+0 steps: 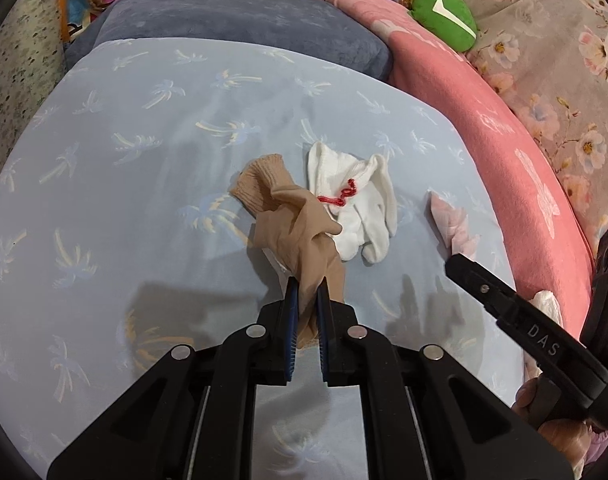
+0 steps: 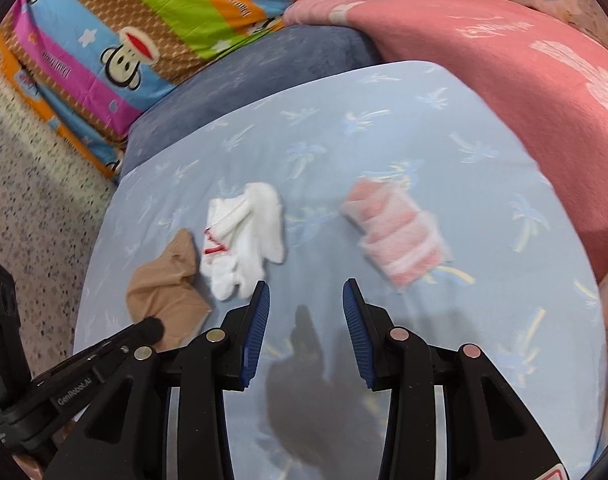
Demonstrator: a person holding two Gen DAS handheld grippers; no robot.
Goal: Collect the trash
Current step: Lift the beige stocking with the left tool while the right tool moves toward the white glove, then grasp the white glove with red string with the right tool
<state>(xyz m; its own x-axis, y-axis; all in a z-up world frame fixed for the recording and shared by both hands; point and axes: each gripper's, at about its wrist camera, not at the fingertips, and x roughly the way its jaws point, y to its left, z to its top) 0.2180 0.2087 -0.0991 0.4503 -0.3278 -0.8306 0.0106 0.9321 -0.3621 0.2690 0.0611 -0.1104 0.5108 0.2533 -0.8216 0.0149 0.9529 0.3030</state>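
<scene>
The left gripper pinches the tan stocking; the right gripper hangs spread and empty. The stocking's far end touches the white glove, so lifting could snag and drag it.

bed: pale blue palm-print sheet | behind it: grey-blue velour cushion, pink blanket, cartoon-monkey striped quilt | floor: speckled terrazzo
</scene>
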